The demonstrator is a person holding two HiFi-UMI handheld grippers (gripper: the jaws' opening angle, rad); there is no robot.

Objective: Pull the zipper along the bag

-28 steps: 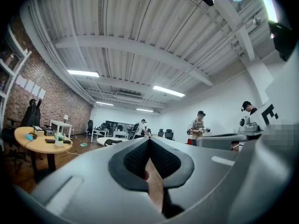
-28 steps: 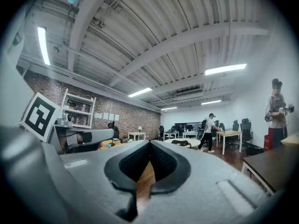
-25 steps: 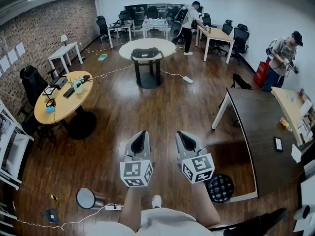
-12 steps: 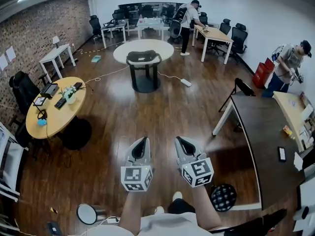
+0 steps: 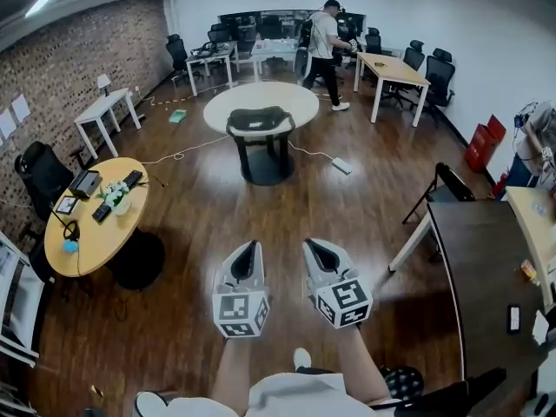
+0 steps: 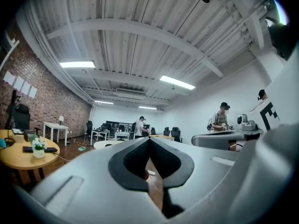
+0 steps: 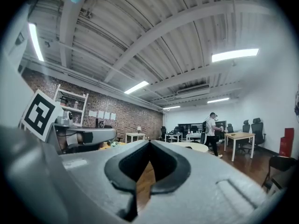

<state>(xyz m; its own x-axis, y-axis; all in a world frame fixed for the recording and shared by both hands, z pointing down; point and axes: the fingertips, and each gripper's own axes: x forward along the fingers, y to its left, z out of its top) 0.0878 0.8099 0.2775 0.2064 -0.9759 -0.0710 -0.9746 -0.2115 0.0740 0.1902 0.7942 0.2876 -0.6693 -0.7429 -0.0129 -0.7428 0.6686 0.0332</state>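
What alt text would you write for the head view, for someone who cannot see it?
The left tongs and right tongs, both shut and empty, are held out over a wooden floor. Ahead, apart from them, a black bag sits on a round white table.

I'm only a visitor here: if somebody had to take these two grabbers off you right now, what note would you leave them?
Left gripper: shut, nothing in it.
Right gripper: shut, nothing in it.
Both are held out in front, over the wooden floor.
The black bag lies on the round white table, straight ahead and well away from both grippers.
Done: nothing; the bag is untouched.
Left: walk to the table, find the zipper pull (too small to see from here), grip it and draw it along the bag, probably steadying the bag with the other gripper.
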